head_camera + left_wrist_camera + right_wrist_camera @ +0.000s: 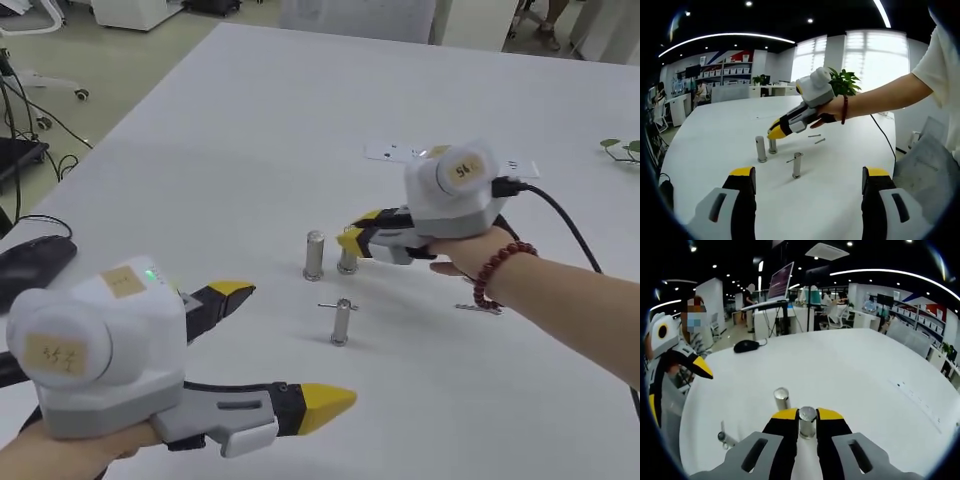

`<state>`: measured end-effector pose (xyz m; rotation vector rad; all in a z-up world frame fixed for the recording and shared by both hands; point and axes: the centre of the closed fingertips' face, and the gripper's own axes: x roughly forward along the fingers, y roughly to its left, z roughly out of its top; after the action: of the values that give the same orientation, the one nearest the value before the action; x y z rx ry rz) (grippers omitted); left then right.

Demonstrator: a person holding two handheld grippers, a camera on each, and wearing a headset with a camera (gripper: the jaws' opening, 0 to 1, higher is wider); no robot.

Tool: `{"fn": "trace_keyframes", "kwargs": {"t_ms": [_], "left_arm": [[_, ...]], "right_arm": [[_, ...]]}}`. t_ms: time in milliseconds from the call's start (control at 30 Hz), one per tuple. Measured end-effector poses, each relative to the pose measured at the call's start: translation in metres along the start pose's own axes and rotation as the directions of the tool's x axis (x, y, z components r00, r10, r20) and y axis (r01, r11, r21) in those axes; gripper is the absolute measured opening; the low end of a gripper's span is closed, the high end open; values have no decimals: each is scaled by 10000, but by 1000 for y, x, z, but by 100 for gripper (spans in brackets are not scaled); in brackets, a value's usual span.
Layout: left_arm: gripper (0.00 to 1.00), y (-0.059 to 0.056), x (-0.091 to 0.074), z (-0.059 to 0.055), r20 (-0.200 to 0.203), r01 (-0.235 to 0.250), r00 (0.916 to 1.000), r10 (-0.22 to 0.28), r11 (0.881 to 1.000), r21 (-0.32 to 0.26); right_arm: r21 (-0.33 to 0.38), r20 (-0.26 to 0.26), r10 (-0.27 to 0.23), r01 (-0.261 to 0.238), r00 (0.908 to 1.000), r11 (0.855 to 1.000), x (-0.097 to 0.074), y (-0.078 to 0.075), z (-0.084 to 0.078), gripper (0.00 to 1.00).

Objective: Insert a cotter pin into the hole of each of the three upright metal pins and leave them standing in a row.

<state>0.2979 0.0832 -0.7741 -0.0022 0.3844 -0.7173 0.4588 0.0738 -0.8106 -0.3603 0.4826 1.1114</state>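
Three short upright metal pins stand mid-table. The nearest pin [341, 322] has a cotter pin through its hole. My right gripper [350, 238] is shut on the top of a second pin [347, 263], and its own view shows that pin [807, 426] squeezed between the yellow tips [808, 413]. A bare third pin [314, 255] stands just to its left. Loose cotter pins [814, 135] lie on the table past the right hand, one of them [478, 308] under the wrist. My left gripper [285, 345] hovers open and empty at the near left, jaws wide [809, 175].
A white power strip [450, 155] lies behind the right gripper, whose black cable [565, 220] trails right. A black mouse [30, 262] sits at the table's left edge, and plant leaves [625, 148] show at the far right.
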Motion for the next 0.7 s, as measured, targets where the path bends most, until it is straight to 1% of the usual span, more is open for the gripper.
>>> {"fn": "trace_keyframes", "kwargs": {"t_ms": [233,367,567,700], "left_arm": [[87,0,-1,1,4,-1,10000,1,10000,42],[87,-2,-2,1,1,3,10000,-3,10000,75],[87,-7,-2,2,-15,53,10000,-53,9999,148],[87,-9,-3,6,66,53,10000,-54,9998,204]], "right_arm": [[68,-36,-7,7,10000,10000,-7,3,-2,13],[-36,-76,-57,57,10000,10000,-14,6,-3,13],[86,-91,-45,46,9999,10000,-23,13,-6,13],[139,-112,-86,88,9999,9999,-31,16,-8,13]]}}
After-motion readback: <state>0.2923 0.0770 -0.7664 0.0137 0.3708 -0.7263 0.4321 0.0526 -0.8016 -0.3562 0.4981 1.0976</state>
